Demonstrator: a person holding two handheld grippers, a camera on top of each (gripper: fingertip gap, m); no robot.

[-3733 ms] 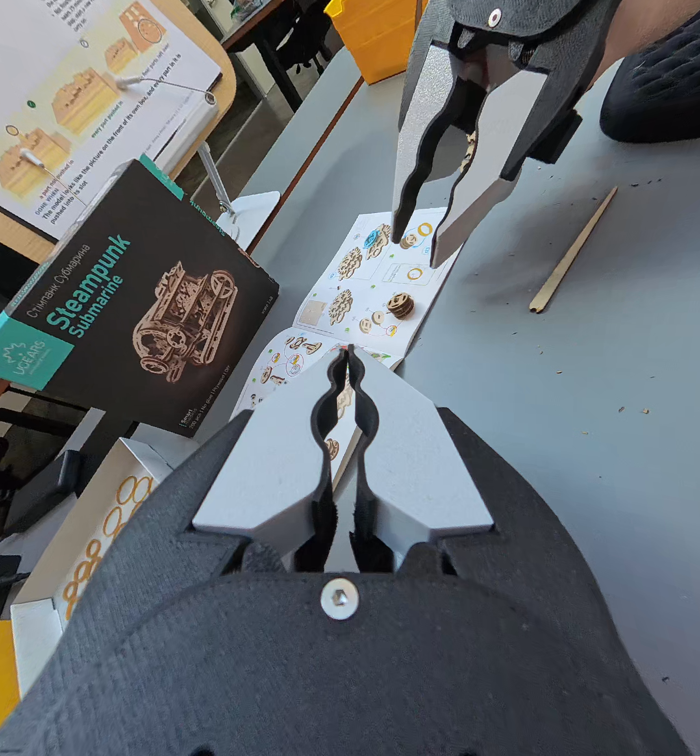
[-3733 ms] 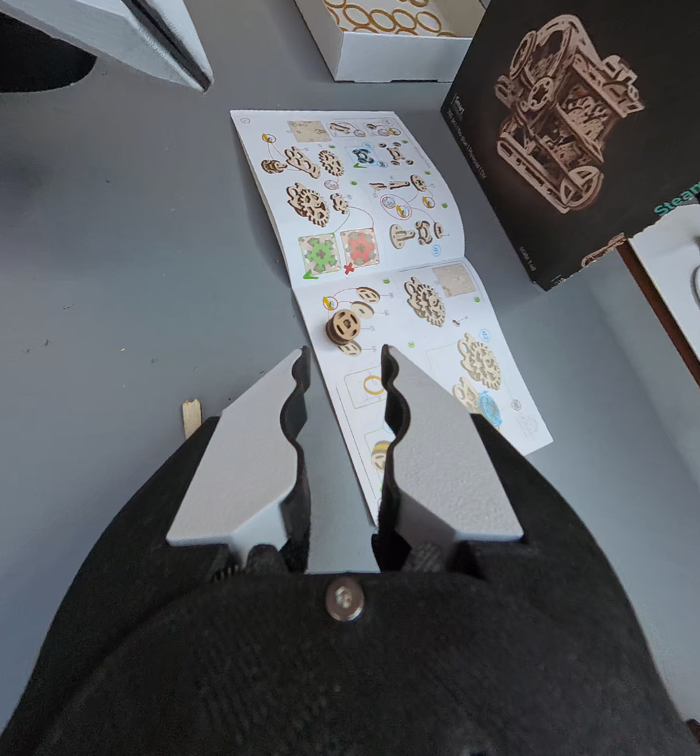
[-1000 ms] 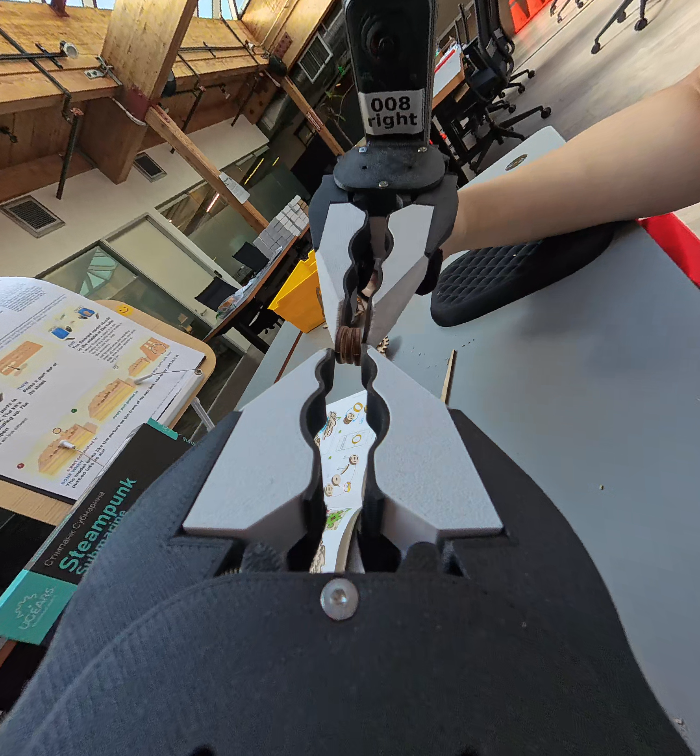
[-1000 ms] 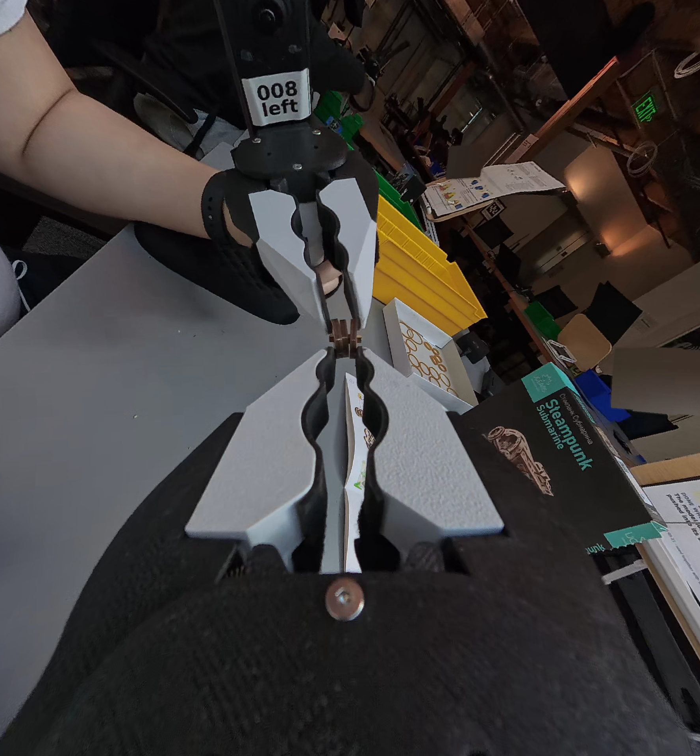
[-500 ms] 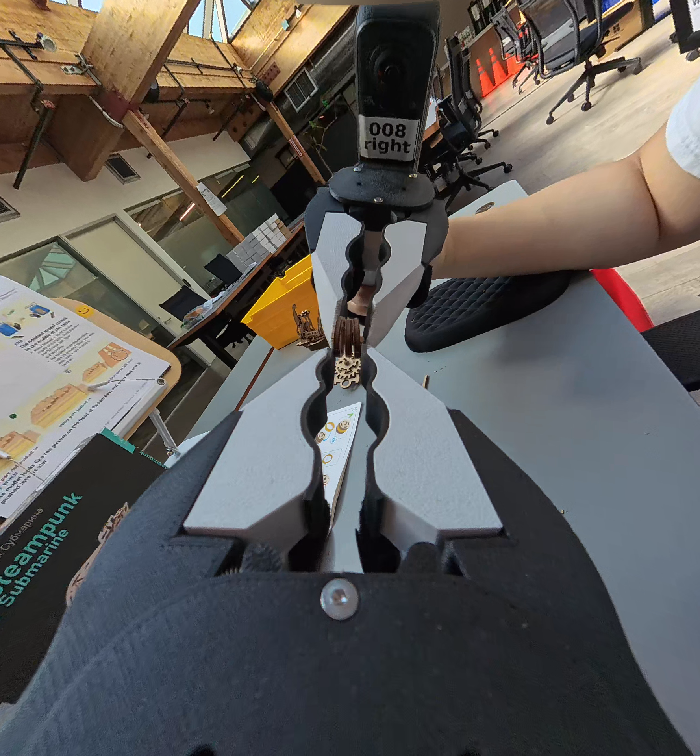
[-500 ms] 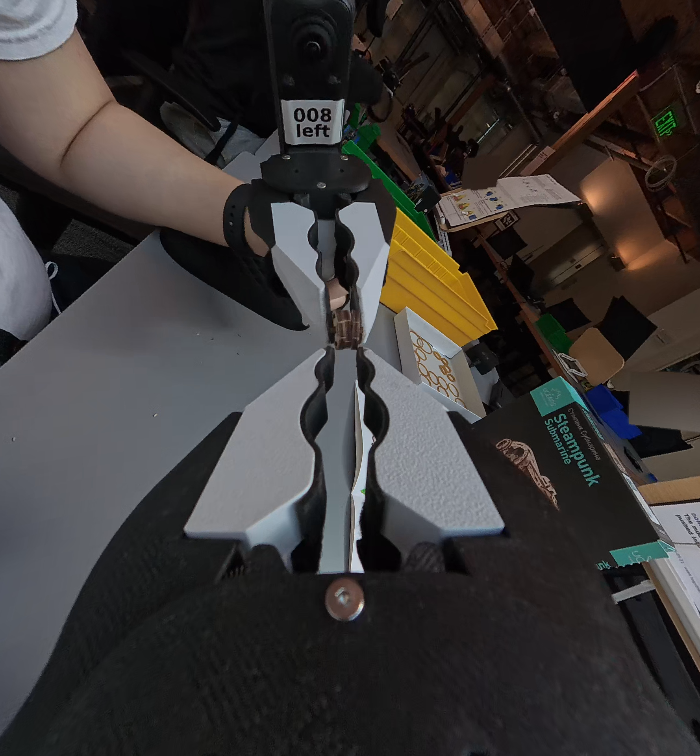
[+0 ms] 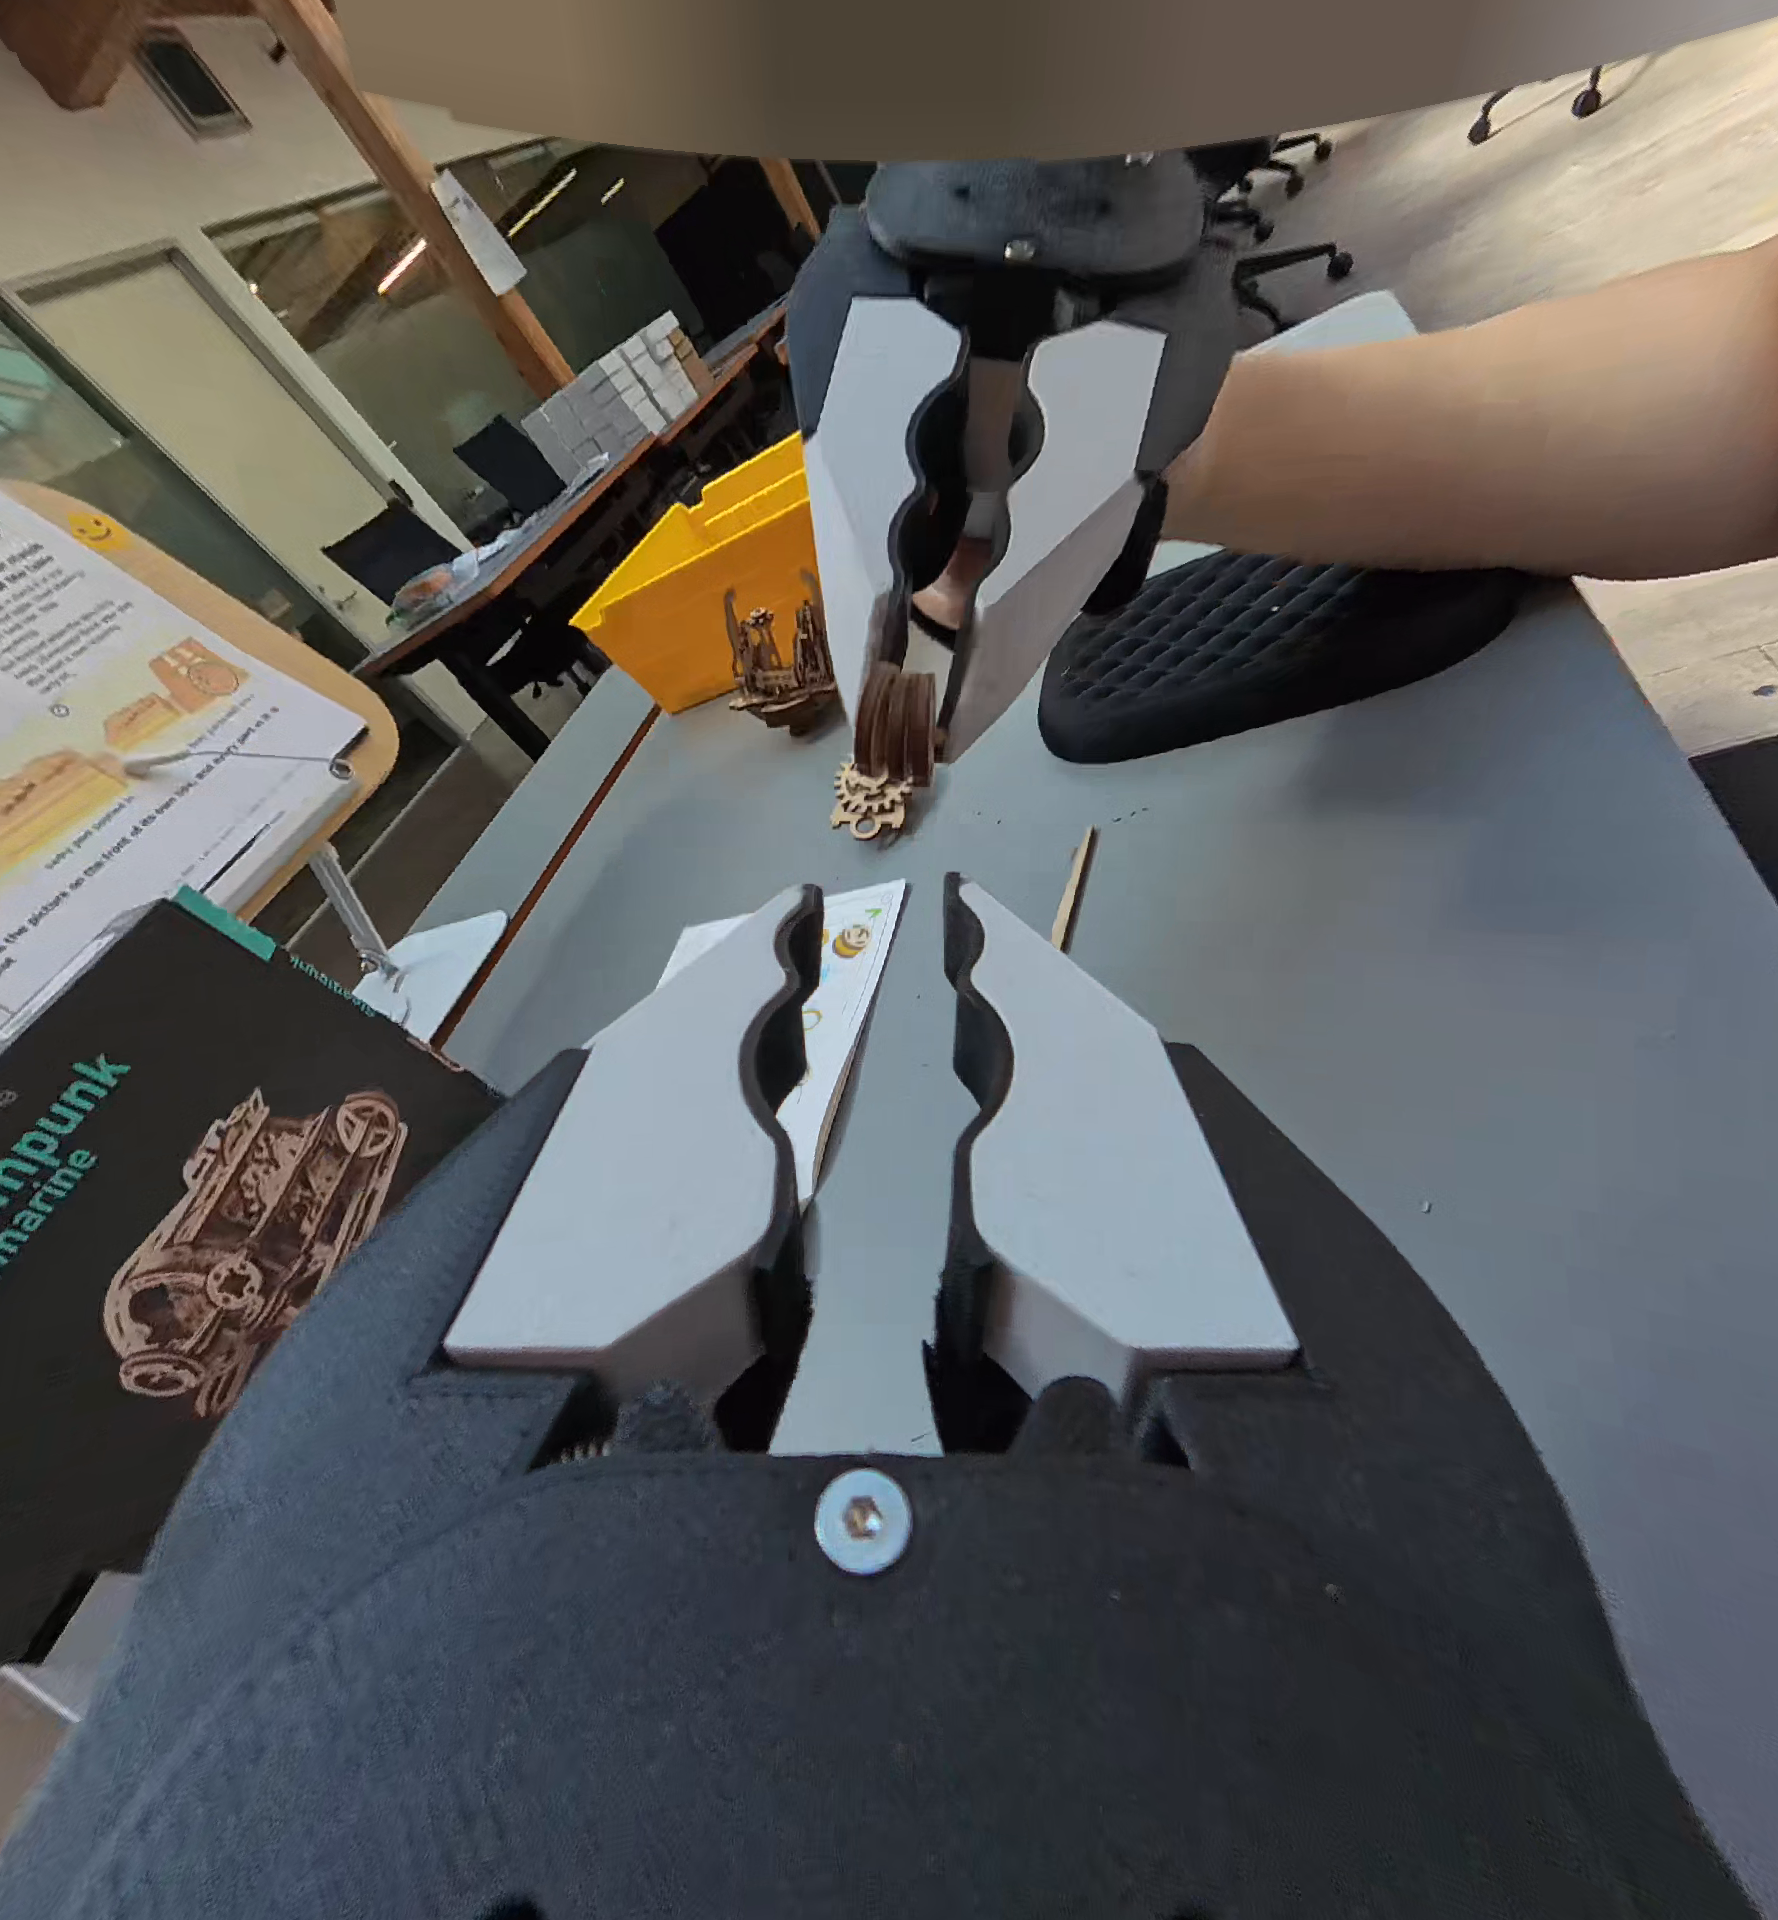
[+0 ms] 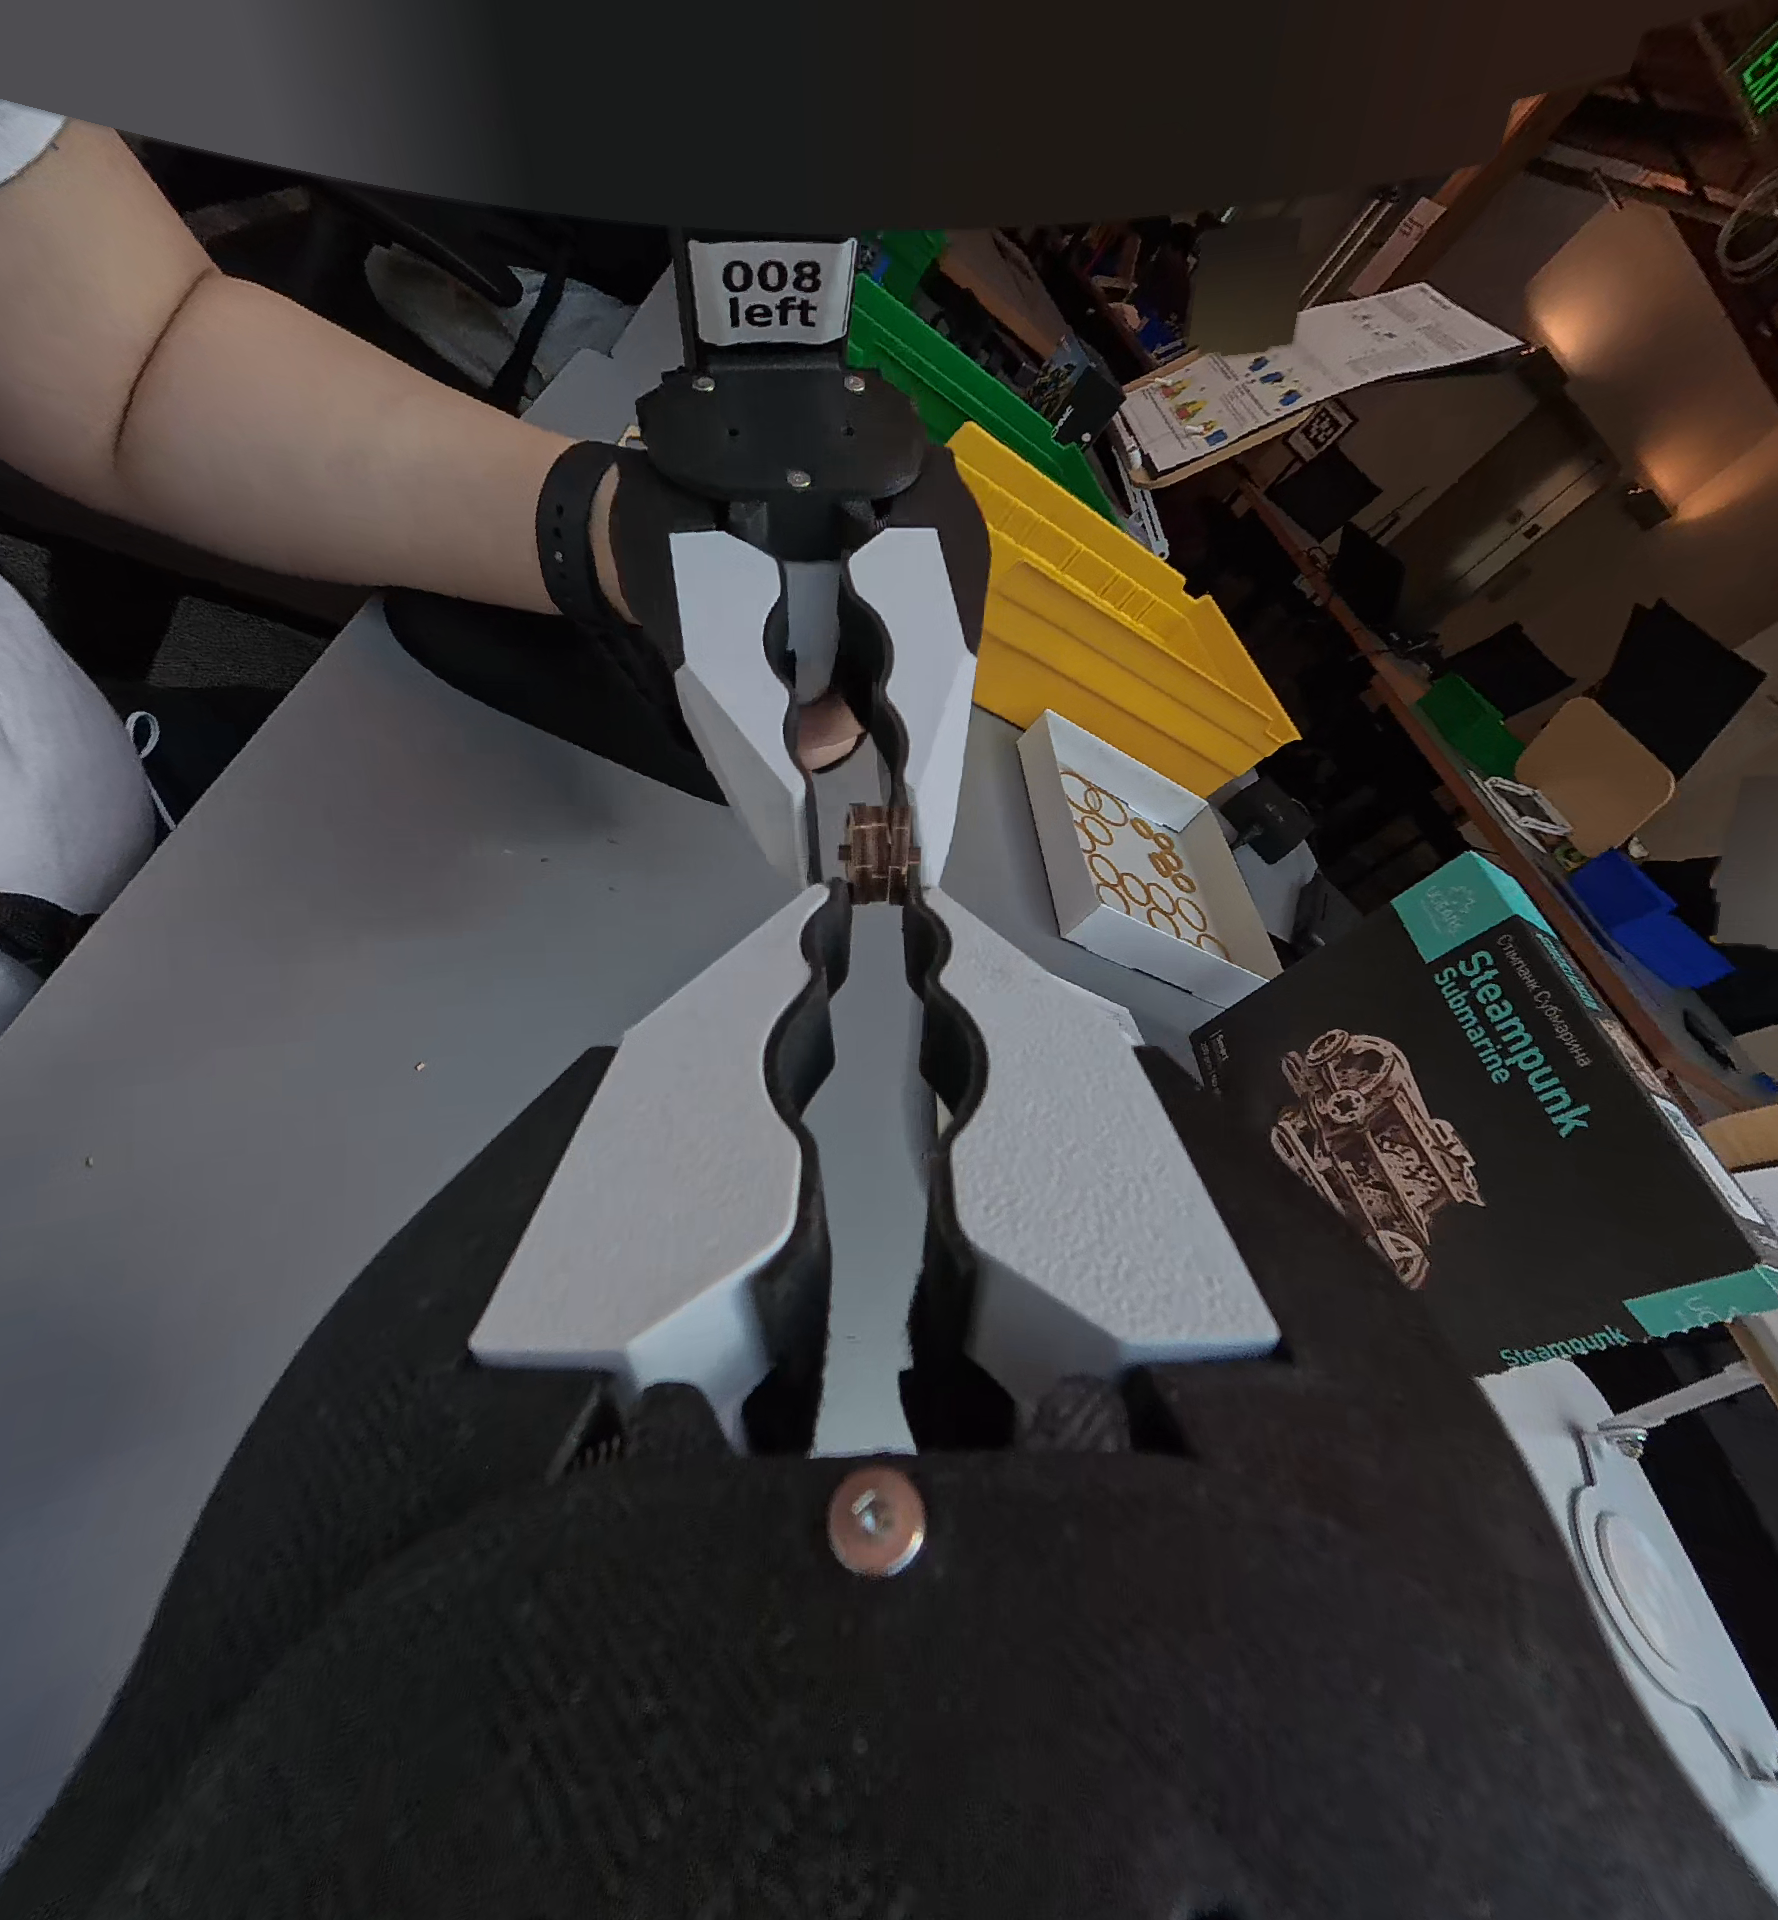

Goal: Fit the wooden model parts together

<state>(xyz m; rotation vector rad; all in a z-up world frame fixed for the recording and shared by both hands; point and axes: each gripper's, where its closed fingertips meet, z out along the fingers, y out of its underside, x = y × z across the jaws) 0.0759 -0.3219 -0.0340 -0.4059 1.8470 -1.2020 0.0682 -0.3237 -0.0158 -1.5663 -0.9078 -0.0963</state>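
Note:
My right gripper (image 8: 877,899) is shut on a small stack of wooden wheels (image 8: 877,857), held edge-on above the grey table (image 8: 241,1039). It also shows in the left wrist view (image 7: 906,727), tips down, with the wheel stack (image 7: 895,717) between them. A pale wooden gear (image 7: 869,805) sits right under the stack; I cannot tell whether it is joined to it or lies on the table. My left gripper (image 7: 883,888) is open and empty, a short way back from the parts. In the right wrist view it (image 8: 869,871) faces mine, its fingers standing to either side of the stack.
A black kit box (image 7: 137,1195) stands at the left, beside an open instruction booklet (image 7: 854,997). A thin wooden stick (image 7: 1072,883), a part-built wooden model (image 7: 776,665), a yellow bin (image 7: 708,582) and a black wrist pad (image 7: 1280,655) lie beyond. A white tray of ring parts (image 8: 1134,862) sits behind.
My left gripper has opened, let go of the gear and drawn back. The right gripper keeps its hold on the wheel stack and has come lower, closer to the table.

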